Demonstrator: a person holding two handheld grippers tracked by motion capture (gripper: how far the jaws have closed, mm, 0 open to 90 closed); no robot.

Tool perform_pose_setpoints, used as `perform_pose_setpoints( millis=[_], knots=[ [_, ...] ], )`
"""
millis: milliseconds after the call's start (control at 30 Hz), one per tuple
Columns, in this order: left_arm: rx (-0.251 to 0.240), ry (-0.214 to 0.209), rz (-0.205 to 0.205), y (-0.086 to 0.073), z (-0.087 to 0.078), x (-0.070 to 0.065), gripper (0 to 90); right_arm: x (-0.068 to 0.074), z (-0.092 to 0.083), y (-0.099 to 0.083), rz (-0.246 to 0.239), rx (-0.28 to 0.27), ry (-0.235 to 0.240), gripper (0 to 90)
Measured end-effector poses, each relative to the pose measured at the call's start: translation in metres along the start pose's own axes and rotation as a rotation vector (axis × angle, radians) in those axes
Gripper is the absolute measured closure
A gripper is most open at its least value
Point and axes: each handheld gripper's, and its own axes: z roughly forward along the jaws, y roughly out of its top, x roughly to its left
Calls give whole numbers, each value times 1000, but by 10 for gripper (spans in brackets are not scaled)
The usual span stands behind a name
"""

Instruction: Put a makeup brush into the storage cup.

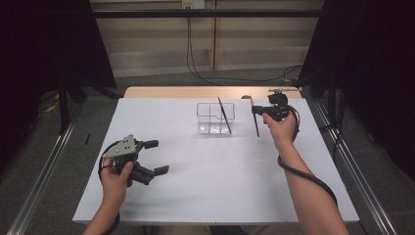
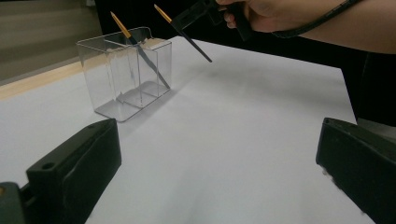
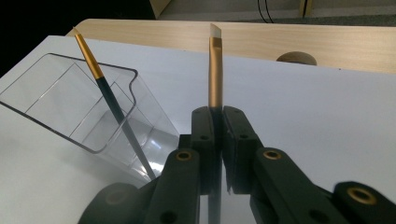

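Observation:
A clear plastic organiser box [image 1: 215,118] [image 2: 123,74] [image 3: 88,116] with compartments stands on the white table at centre back. One paintbrush [image 1: 224,115] [image 2: 140,53] [image 3: 109,100] with a gold ferrule leans inside it. My right gripper [image 1: 255,110] [image 3: 215,119] is shut on a second paintbrush [image 1: 254,117] [image 2: 184,32] [image 3: 215,74], held in the air to the right of the box with the bristles up and the black handle pointing down. My left gripper [image 1: 154,156] [image 2: 215,177] rests at the table's near left, open, with nothing between its jaws.
The white board [image 1: 215,171] lies on a wooden table top [image 1: 195,92] whose far edge shows behind it. A round wooden knob [image 3: 296,59] sits at that back edge. Cables [image 1: 195,68] run over the floor beyond. Metal rails flank both sides.

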Motion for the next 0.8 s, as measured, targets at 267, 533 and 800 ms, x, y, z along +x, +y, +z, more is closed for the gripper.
perform_pose_setpoints(
  millis=[267, 533, 800],
  knots=[
    [1, 0, 0, 0, 0, 0, 1, 3, -5, 3, -14, -62, -11, 840],
    [0, 0, 1, 0, 1, 1, 0, 10, -14, 9, -53, -178, -22, 840],
    [-1, 1, 0, 0, 1, 1, 1, 16, -20, 13, -73, -255, -31, 840]
  ],
)
